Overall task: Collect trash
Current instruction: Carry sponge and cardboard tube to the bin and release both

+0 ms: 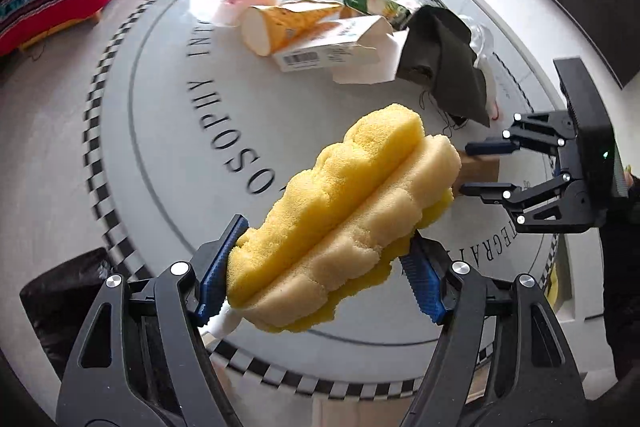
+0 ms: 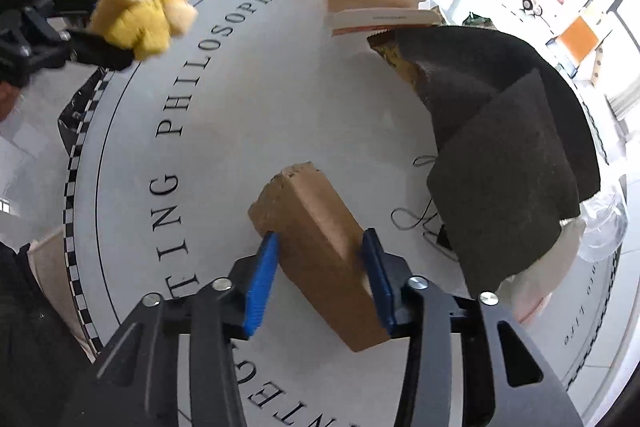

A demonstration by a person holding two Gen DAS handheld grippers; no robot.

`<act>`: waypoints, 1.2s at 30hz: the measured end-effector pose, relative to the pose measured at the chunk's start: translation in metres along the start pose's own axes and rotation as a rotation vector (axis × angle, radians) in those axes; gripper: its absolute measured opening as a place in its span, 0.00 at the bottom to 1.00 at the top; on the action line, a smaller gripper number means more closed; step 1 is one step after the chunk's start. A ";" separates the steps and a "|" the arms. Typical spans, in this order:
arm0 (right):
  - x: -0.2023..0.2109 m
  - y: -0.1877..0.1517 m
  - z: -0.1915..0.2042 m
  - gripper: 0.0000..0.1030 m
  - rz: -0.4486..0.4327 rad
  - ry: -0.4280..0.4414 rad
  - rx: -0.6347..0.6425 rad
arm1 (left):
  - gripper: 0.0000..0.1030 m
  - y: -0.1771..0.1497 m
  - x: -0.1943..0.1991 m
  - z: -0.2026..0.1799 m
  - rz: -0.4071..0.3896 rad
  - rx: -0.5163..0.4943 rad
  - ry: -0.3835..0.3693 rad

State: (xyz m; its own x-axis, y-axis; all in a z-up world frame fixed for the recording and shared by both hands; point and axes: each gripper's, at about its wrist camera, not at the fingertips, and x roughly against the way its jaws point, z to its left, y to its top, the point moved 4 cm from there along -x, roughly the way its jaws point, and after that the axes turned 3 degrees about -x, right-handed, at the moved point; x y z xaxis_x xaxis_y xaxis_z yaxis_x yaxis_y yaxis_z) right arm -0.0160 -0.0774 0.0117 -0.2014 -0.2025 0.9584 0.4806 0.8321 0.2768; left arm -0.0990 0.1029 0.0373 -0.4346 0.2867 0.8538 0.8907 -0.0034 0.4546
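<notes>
My left gripper (image 1: 320,273) is shut on a yellow and cream sponge (image 1: 344,211), held above the round white table (image 1: 160,147). The right wrist view shows that sponge (image 2: 148,11) at top left, in the left gripper (image 2: 116,23). My right gripper (image 2: 320,281) points down at a small brown cardboard box (image 2: 320,247) on the table (image 2: 240,107), with both blue pads against the box's sides. From the left wrist view the right gripper (image 1: 476,169) sits at the right, with the box (image 1: 480,167) between its fingers.
A heap lies at the table's far side: a dark felt cloth (image 2: 500,147), a white barcoded carton (image 1: 320,51), an orange paper cone (image 1: 292,23), a green packet (image 1: 372,3) and clear plastic (image 2: 604,223). A black bag (image 1: 64,299) sits below the chequered rim.
</notes>
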 end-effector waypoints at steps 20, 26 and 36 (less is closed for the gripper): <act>0.031 0.040 0.032 0.36 -0.087 0.033 -0.030 | 0.70 -0.003 0.033 0.015 -0.101 0.042 0.015; 0.047 0.088 0.097 0.36 -0.159 0.085 0.010 | 0.70 -0.035 0.078 0.048 -0.163 0.100 0.077; 0.047 0.146 0.231 0.36 -0.183 0.244 0.161 | 0.70 -0.119 0.143 0.124 -0.227 0.291 0.234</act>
State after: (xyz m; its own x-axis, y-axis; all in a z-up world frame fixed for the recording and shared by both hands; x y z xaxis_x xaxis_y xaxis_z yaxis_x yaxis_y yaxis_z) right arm -0.1520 0.1540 0.0811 -0.0524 -0.4568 0.8880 0.3103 0.8378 0.4493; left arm -0.2509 0.2631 0.0740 -0.6122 0.0241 0.7903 0.7551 0.3142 0.5754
